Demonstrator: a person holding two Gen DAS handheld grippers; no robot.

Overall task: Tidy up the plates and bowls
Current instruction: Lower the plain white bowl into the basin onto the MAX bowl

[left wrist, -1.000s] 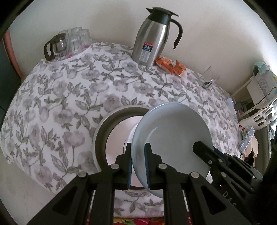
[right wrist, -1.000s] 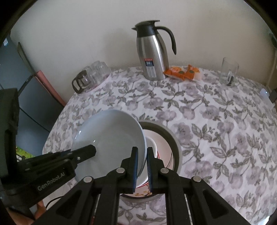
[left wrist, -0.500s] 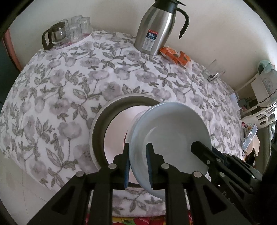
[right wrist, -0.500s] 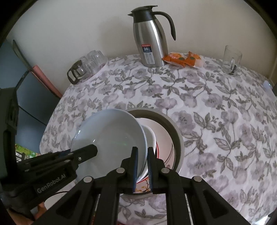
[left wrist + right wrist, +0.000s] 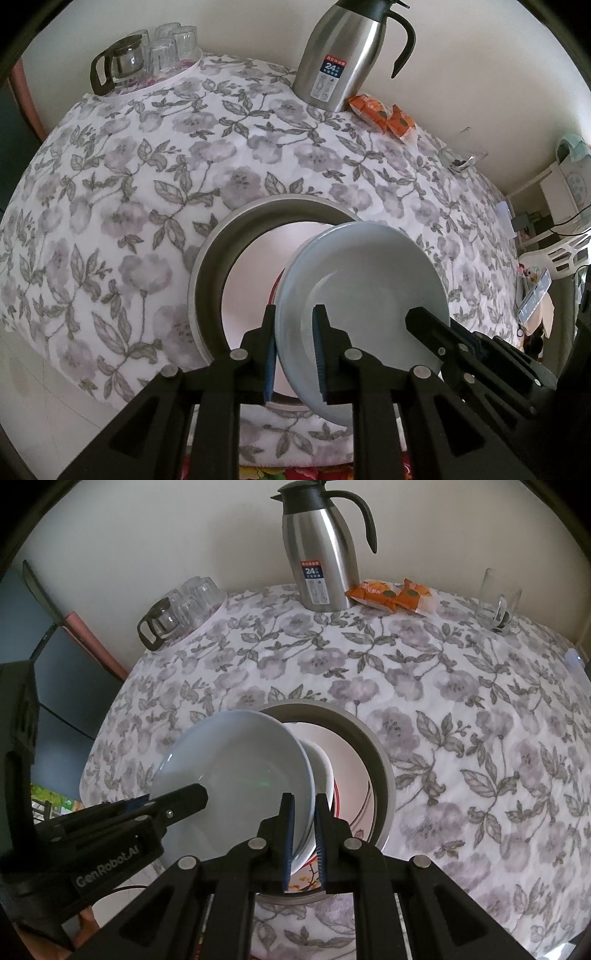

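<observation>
Both grippers [image 5: 293,349] [image 5: 303,836] level, pinching plate [image 5: 369,295] rim — tilted.

Pale blue plate [image 5: 369,291], glossy, shallow, held off the stack and tilted steeply, concave face toward both cameras. One rim edge clamped in left tool [image 5: 293,350], opposite edge in right tool [image 5: 304,836]. Directly behind it: white bowl [image 5: 323,771] sitting on a red-rimmed floral plate [image 5: 341,812], both nested inside a wide grey-rimmed dish [image 5: 380,760] on the counter.
</observation>
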